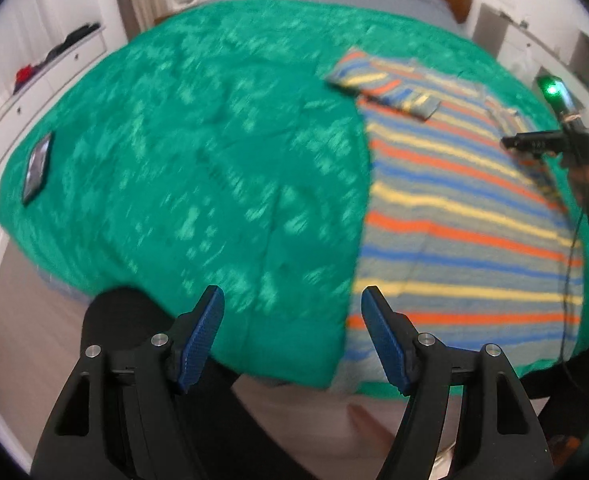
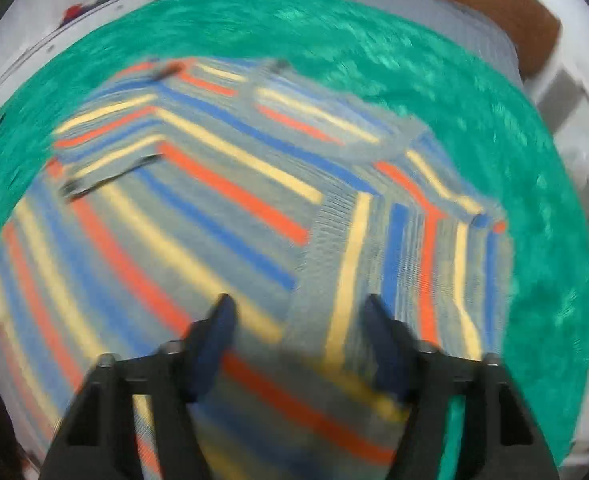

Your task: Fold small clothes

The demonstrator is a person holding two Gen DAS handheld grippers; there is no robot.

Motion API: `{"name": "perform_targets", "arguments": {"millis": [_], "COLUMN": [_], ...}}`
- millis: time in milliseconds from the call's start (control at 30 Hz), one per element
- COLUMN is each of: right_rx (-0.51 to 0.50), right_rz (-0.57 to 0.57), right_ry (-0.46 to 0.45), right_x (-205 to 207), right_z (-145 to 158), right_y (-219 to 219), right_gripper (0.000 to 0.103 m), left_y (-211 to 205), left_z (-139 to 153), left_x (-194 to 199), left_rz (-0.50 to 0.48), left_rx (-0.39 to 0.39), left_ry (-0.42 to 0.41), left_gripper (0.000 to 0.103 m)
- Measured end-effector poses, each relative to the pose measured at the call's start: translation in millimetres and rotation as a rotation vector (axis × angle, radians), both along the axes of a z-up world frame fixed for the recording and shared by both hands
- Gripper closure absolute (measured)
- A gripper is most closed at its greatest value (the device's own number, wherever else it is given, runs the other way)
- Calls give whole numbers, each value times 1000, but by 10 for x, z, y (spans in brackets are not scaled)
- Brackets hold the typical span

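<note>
Striped knit shirt (image 1: 466,232) in grey, orange, yellow and blue lies flat on the green patterned bedspread (image 1: 198,168), right of a broad bare stretch (a dark flat phone (image 1: 37,168) near its left edge). Left gripper (image 1: 292,336) hangs open and empty over the near edge; right gripper (image 2: 298,340), blurred, gapes empty above the shirt.
</note>
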State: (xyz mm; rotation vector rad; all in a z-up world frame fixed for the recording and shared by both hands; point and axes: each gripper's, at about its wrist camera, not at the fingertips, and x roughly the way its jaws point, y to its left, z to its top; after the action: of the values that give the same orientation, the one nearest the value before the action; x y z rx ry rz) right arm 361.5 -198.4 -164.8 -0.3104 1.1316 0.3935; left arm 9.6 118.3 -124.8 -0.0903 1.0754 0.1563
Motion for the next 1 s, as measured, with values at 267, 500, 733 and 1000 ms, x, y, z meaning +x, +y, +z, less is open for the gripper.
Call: {"name": "perform_targets", "arguments": {"millis": [267, 500, 733, 1000], "right_rx": [75, -4, 12, 12], "right_rz": [-372, -698, -827, -808], "right_ry": [-162, -151, -83, -57], "right_x": [-199, -685, -957, -1083], "right_z": [644, 584, 209, 2], "right_y": [-1686, -3063, -3433, -3478], "right_gripper": [97, 97, 98, 98], "left_y": [174, -116, -303, -173], "left_z": [-137, -15, 87, 25], "left_x": [16, 184, 143, 84], "left_rz": [47, -9, -48, -11], "left_rx": [-31, -54, -9, 19], "left_ry": [39, 10, -2, 25], "left_gripper": [30, 30, 30, 30]}}
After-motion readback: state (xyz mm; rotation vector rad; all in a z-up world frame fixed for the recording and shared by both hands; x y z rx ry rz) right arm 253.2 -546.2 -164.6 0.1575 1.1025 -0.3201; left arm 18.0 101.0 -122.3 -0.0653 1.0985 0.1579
